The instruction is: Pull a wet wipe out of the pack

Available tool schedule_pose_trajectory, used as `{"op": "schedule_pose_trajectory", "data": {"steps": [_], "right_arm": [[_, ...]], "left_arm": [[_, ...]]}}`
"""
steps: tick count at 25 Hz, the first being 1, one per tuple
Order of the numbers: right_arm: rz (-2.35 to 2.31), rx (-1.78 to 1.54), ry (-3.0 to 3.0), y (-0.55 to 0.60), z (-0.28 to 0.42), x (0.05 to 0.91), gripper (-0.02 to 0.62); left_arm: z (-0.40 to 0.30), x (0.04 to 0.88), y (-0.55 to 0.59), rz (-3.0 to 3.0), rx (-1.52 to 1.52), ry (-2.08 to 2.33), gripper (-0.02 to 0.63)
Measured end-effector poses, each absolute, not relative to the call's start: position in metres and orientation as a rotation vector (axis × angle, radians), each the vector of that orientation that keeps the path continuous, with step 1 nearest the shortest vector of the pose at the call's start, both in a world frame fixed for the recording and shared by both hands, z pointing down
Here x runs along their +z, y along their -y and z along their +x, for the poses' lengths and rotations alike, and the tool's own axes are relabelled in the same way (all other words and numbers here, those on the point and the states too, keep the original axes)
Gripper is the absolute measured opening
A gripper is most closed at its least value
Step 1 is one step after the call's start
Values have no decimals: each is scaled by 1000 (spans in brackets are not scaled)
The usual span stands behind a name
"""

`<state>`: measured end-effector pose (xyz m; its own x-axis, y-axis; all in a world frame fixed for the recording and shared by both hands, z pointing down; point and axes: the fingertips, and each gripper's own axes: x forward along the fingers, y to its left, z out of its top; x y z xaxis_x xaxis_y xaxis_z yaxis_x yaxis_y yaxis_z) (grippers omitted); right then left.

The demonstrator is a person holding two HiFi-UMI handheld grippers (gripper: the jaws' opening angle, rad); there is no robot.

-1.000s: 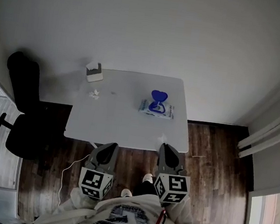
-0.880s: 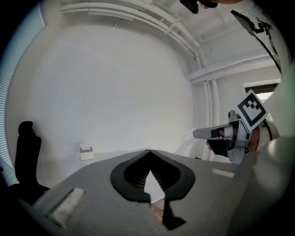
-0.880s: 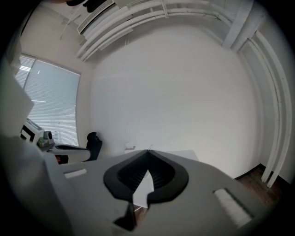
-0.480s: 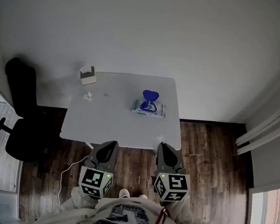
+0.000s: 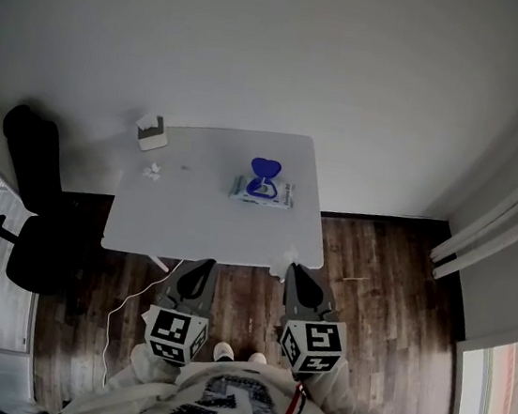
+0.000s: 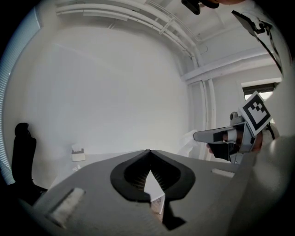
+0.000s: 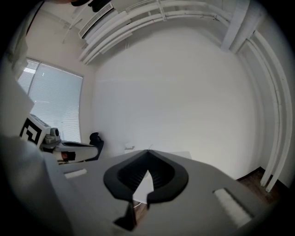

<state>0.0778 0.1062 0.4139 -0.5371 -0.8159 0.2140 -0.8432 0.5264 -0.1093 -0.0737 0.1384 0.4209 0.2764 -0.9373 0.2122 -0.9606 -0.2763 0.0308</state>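
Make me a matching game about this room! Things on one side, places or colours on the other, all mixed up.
Things:
1. wipes pack
2. office chair
3. small white box
4. crumpled tissue

Places or colours:
A. black, on the floor left of the table
B. table's far left corner
C. has a blue lid
D. on the table, just nearer the person than the box

Pairs: 1-C, 2-A, 3-B, 4-D.
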Motion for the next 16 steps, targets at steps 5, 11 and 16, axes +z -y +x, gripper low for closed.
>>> {"op": "schedule_pose_trajectory", "data": {"steps": [5, 11, 16], "right_arm": [[1419, 326, 2628, -108, 81, 420, 6], [1417, 344, 2631, -103, 78, 422, 6], [1419, 349, 2629, -95, 73, 424, 6]], "left_arm": [[-68, 423, -139, 2385, 241, 1785, 5], [-71, 422, -135, 2383, 251, 1789, 5], [-76, 425, -127, 2380, 252, 1789, 5]]}}
